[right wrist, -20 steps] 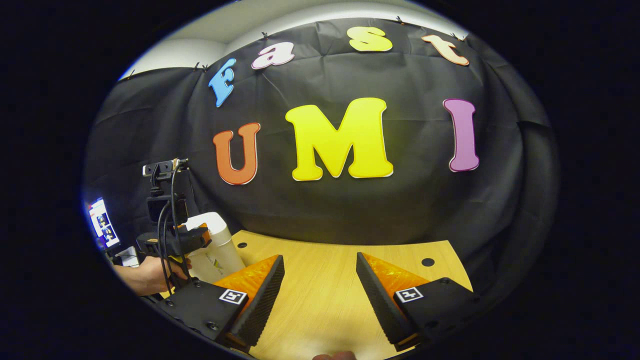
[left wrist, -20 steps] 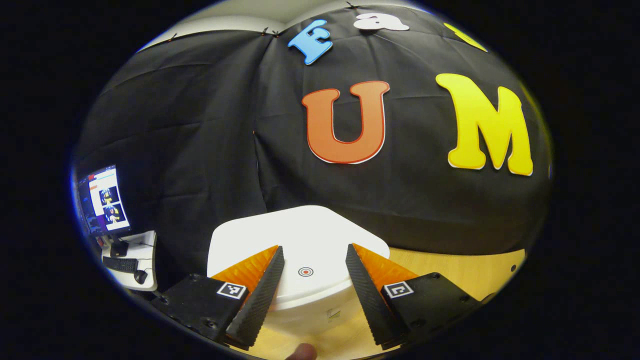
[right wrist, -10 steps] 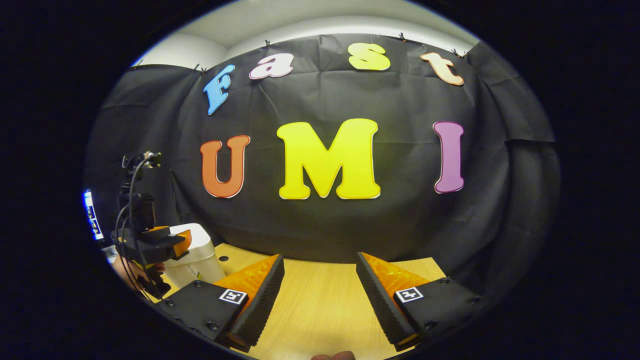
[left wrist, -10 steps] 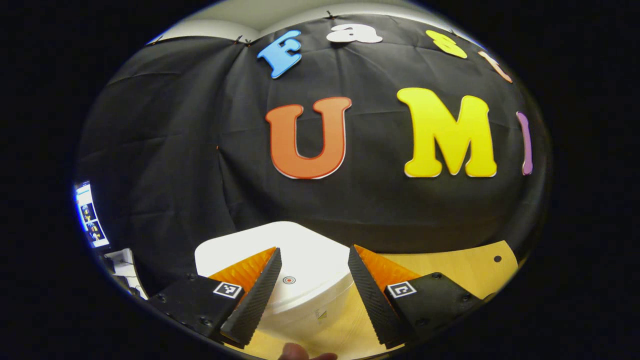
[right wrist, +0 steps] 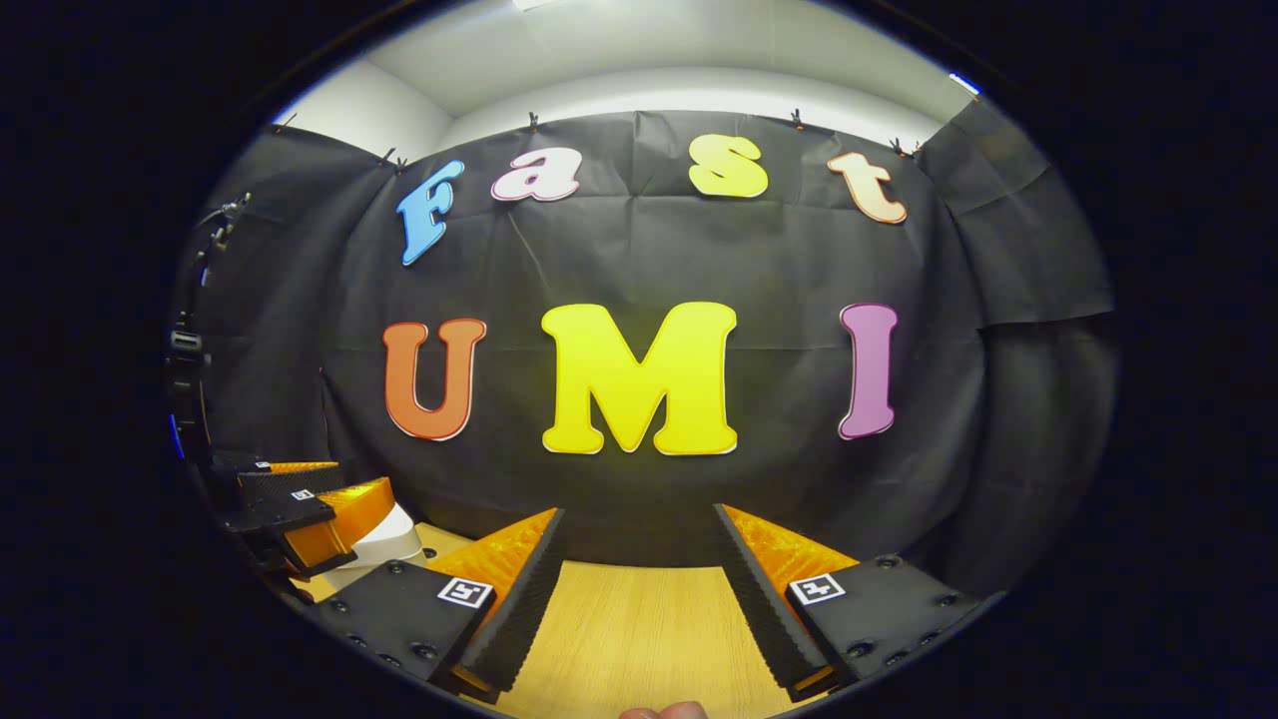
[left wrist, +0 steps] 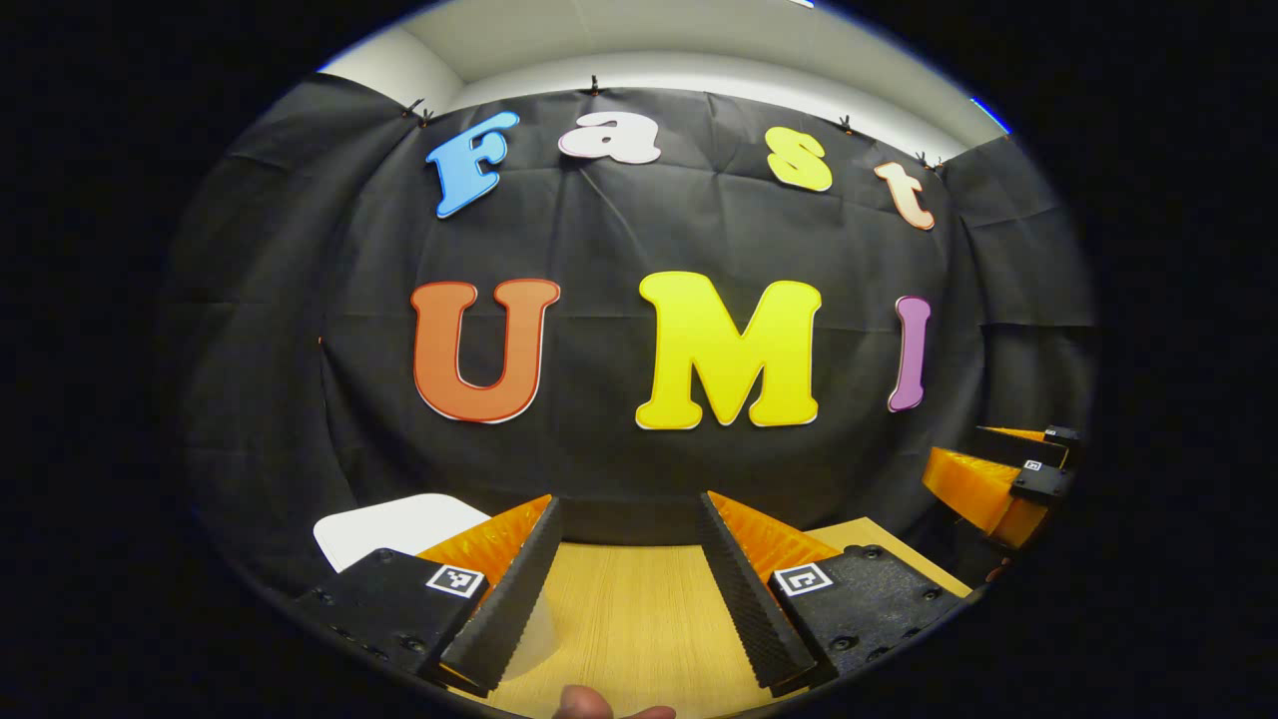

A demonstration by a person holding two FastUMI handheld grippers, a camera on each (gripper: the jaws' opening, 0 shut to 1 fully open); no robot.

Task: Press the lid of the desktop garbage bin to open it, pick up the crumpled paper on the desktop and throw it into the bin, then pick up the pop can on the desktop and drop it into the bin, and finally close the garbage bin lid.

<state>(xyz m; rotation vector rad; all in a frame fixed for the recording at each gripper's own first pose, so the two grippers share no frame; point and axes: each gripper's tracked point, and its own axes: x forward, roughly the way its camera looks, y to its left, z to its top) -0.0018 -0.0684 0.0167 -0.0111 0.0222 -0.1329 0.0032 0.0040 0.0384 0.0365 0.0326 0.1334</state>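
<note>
Both grippers hang above a light wooden desktop [left wrist: 639,629] with their fingers spread apart and nothing between them. In the left gripper view, the left gripper [left wrist: 624,589] points at the black cloth wall, and the white desktop garbage bin [left wrist: 399,529] sits low and to the left of it, partly hidden behind its left finger. The bin's lid looks flat and shut, so its inside is hidden and what it holds cannot be told. Well to the right of the bin in this view, the other gripper hangs at the edge.

In the right gripper view, the right gripper [right wrist: 637,599] is also spread and empty over bare wood, and the bin [right wrist: 384,544] peeks out at far left, behind the left gripper's fingers.

Judging from the shut lid and the bare desktop, the task seems at its end. To finish well, draw both grippers straight back, away from the bin, without nudging its lid.
</note>
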